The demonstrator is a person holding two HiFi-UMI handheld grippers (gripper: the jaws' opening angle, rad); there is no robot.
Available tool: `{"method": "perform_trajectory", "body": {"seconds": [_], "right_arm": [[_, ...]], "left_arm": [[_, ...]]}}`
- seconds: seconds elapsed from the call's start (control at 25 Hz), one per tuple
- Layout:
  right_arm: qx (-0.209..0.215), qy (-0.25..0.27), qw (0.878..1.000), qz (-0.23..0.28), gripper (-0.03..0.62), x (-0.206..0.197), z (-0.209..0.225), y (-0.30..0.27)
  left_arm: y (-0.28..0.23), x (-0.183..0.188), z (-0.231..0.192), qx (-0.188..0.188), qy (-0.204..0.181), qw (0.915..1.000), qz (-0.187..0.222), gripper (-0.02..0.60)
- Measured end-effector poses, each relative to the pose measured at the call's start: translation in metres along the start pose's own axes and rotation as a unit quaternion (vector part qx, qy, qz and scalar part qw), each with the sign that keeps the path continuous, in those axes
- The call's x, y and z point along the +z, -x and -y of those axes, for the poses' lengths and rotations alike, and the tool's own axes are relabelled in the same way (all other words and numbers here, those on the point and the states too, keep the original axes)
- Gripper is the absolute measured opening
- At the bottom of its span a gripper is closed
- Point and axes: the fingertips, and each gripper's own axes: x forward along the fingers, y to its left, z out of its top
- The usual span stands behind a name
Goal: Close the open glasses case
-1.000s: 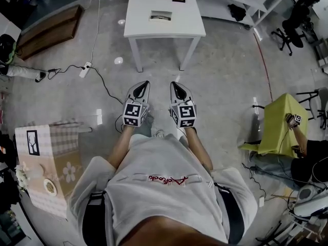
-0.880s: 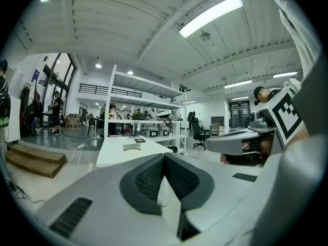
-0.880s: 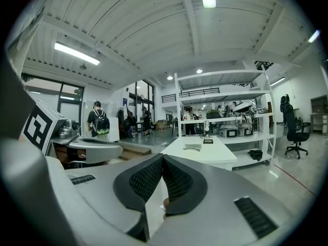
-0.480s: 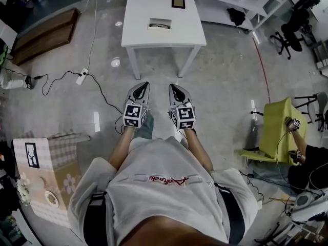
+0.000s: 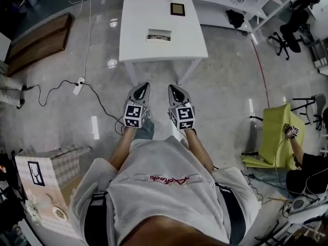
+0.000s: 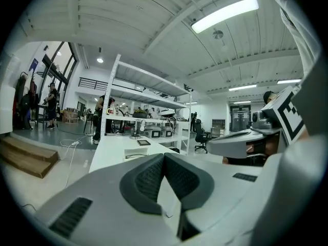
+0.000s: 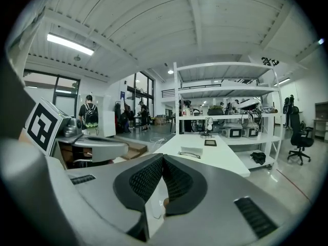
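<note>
With your left hand-held gripper [image 5: 145, 85] and right hand-held gripper [image 5: 172, 87] pressed together and empty, you haven't reached the open glasses case [image 5: 158, 35] yet.

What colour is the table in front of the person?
The table is plain white, top and legs; the head view shows it best.

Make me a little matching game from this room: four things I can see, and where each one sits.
Things:
1. case
2. office chair
3. power strip
4. box

Places:
A. on the floor, left of the table
B. lower left corner, under a checked cloth
C. on the white table, near its middle
D. top right, black

Pairs: 1-C, 2-D, 3-A, 4-B
</note>
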Motion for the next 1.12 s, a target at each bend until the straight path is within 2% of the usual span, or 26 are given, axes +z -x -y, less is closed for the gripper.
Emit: {"method": "perform_trajectory", "body": {"seconds": [0.28,0.76,1.12], "right_arm": [[-0.005,-0.005,1.0,-0.006,0.018,0.011,0.02,-0.056],[-0.003,-0.001,1.0,-0.01,0.018,0.033,0.023,-0.141],[-0.022,-0.002,1.0,-0.015,0.018,0.034,0.03,-0.173]], "left_arm": [[-0.044,0.022,-0.04,-0.004,-0.002,1.0,0.0,0.018],[-0.089,0.038,-0.113,-0.006,0.004,1.0,0.001,0.018],[-0.117,0.039,-0.134,-0.033,0.002,0.9994,-0.008,0.018]]}}
